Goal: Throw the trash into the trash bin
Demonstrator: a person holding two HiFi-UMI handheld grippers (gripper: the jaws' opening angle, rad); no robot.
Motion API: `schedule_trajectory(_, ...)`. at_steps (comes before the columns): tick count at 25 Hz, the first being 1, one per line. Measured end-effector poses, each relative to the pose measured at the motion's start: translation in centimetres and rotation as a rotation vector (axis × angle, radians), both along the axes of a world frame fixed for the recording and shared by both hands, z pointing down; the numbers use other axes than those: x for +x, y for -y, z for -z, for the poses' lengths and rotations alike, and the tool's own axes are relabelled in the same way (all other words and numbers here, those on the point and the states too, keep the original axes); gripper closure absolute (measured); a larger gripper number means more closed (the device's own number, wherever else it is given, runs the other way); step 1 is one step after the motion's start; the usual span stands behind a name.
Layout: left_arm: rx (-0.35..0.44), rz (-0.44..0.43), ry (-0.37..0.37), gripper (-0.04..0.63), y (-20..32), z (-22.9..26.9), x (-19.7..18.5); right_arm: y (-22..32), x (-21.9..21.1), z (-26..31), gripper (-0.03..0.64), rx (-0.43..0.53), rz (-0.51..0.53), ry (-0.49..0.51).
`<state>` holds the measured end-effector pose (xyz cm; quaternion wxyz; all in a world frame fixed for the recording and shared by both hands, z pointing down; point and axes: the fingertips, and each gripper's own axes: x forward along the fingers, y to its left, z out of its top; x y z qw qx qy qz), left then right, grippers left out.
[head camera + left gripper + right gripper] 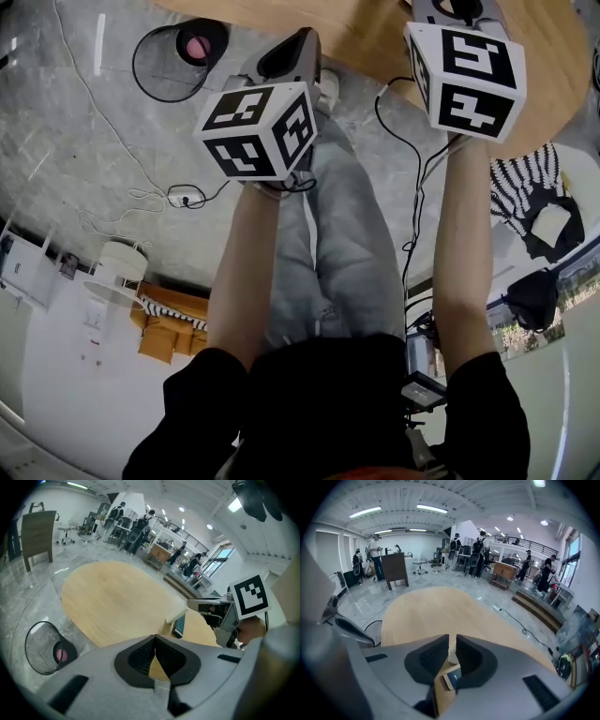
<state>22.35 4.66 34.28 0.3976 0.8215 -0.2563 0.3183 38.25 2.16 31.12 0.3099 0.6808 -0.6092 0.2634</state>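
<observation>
White scrap [453, 655], seemingly pinched in closed right gripper [452, 637] above worktop [436, 611], beside dark box [453, 678]. Left gripper [155, 635] closed, empty. Not yet binned: left to do, carry across to bin [217, 37] on floor and release.

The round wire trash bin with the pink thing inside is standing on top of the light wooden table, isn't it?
No. The round wire trash bin with the pink thing inside stands on the grey floor beside the light wooden table, not on top of it. The head view shows this.
</observation>
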Motion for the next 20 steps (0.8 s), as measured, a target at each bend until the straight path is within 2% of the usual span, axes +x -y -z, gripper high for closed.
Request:
schedule_trajectory(4, -0.006, 0.016, 0.014, 0.586, 0.4, -0.7, -1.1, 0.0, -0.6, -2.2, 0.558, -0.076, 0.008, -0.005)
schedule_trajectory(10, -0.003, 0.043, 0.014, 0.586, 1.0, -0.7, -2.3, -0.8, -0.4, -2.8, 0.575, -0.142, -0.007, -0.058)
schedule_trajectory(14, 0.003, 0.051, 0.002, 0.586, 1.0, -0.3, -2.7, -1.1, -1.1, -3.2, 0.594, -0.191, 0.013, -0.006)
schedule_trajectory(20, 0.005, 0.086, -0.009, 0.586, 1.2, 0.0, -5.8, -1.1, -3.9, -2.5, 0.604, -0.164, 0.025, 0.002)
